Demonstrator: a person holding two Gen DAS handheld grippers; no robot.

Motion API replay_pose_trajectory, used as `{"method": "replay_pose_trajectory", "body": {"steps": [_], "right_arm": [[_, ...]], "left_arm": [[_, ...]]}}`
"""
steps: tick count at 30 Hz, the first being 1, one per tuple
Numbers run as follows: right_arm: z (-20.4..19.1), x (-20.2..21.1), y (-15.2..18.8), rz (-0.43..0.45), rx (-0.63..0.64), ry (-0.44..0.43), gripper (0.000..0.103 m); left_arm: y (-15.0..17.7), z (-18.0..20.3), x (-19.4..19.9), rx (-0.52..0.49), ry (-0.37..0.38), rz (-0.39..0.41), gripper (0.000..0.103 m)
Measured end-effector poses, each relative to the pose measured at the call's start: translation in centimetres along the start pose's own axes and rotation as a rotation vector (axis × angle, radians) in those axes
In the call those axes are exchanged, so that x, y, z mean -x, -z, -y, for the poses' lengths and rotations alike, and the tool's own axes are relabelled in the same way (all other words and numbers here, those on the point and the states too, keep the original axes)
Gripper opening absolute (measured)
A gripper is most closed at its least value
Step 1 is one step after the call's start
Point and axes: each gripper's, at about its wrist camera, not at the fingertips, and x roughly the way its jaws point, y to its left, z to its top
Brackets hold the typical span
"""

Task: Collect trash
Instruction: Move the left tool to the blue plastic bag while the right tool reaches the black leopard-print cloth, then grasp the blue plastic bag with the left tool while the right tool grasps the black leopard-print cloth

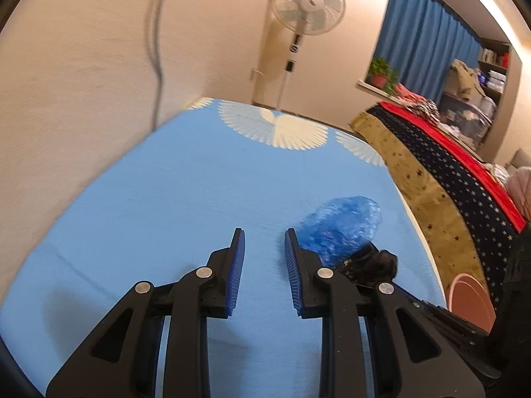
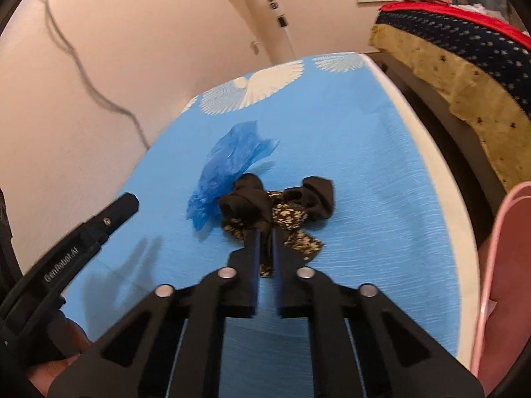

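A crumpled blue plastic bag (image 2: 229, 162) lies on the blue-covered table (image 2: 358, 152). A black and speckled cloth scrap (image 2: 282, 205) lies against its near side. My right gripper (image 2: 264, 235) is shut on the near end of that scrap, and cloth shows between its pads. In the left wrist view my left gripper (image 1: 264, 232) stands open over bare table, with nothing between its jaws. The blue bag (image 1: 341, 229) and the dark scrap (image 1: 371, 262) lie just right of its right finger. One left finger (image 2: 113, 215) shows at the left of the right wrist view, short of the bag.
A pink bin (image 2: 507, 265) stands off the table's right edge, and its rim (image 1: 468, 295) also shows in the left view. Beyond it lies a bed with dark starred and red blankets (image 1: 448, 179). A standing fan (image 1: 307, 3) and a wall cable (image 1: 159, 66) are at the back.
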Motion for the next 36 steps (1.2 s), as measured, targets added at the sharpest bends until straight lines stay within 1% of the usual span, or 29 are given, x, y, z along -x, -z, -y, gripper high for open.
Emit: {"method": "replay_pose_trajectory", "body": {"steps": [2, 4, 6, 7, 8, 10, 11, 13, 15, 17, 19, 21, 22, 23, 24, 26, 31, 36], "right_arm": [[0.4, 0.5, -0.1, 0.022, -0.014, 0.028, 0.004], [0.9, 1.0, -0.2, 0.042, -0.020, 0.067, 0.004], [1.8, 1.3, -0.3, 0.048, -0.050, 0.084, 0.004], [2.2, 1.4, -0.3, 0.052, -0.057, 0.100, 0.004], [2.6, 1.5, -0.3, 0.057, -0.062, 0.110, 0.004], [3.0, 1.6, -0.6, 0.062, -0.070, 0.120, 0.004], [3.2, 1.8, -0.6, 0.067, -0.072, 0.130, 0.004], [3.4, 1.9, -0.6, 0.071, -0.075, 0.138, 0.004], [3.6, 2.0, -0.7, 0.069, -0.075, 0.141, 0.004], [3.7, 2.0, -0.7, 0.066, -0.074, 0.143, 0.004], [3.8, 2.3, -0.7, 0.066, -0.075, 0.143, 0.004], [3.9, 2.5, -0.6, 0.064, -0.074, 0.144, 0.004], [3.9, 2.6, -0.6, 0.064, -0.074, 0.143, 0.004], [4.0, 2.8, -0.5, 0.064, -0.074, 0.143, 0.004], [4.0, 3.0, -0.5, 0.064, -0.075, 0.144, 0.004], [4.2, 3.5, -0.4, 0.065, -0.079, 0.144, 0.004], [3.8, 5.1, -0.4, 0.082, -0.074, 0.146, 0.004], [3.2, 7.0, -0.3, 0.102, -0.061, 0.149, 0.004]], "left_arm": [[0.0, 0.3, -0.7, 0.000, 0.028, -0.018, 0.027], [-0.2, 0.5, -1.3, 0.013, 0.049, -0.032, 0.036], [-0.2, 0.9, -2.0, 0.030, 0.084, -0.049, 0.038], [-0.1, 1.1, -2.3, 0.029, 0.093, -0.058, 0.044], [0.0, 1.6, -2.8, 0.020, 0.105, -0.078, 0.049], [0.4, 2.5, -3.5, -0.005, 0.129, -0.113, 0.052], [0.5, 2.9, -3.8, -0.023, 0.121, -0.125, 0.053], [0.9, 3.5, -4.6, -0.060, 0.081, -0.161, 0.052], [1.0, 3.6, -5.0, -0.056, 0.073, -0.183, 0.052], [1.0, 3.5, -5.1, -0.047, 0.080, -0.187, 0.043], [1.1, 3.7, -5.5, -0.057, 0.079, -0.207, 0.030], [1.2, 3.7, -5.5, -0.057, 0.088, -0.217, 0.023], [1.3, 3.8, -5.5, -0.061, 0.093, -0.221, 0.014], [1.4, 3.8, -5.4, -0.066, 0.092, -0.222, 0.007], [1.4, 3.9, -5.3, -0.073, 0.088, -0.220, 0.004], [1.3, 4.2, -4.8, -0.080, 0.089, -0.211, 0.002], [0.6, 5.1, -3.0, -0.129, 0.083, -0.170, 0.001], [0.2, 5.2, -0.8, -0.135, 0.092, -0.141, 0.001]]}}
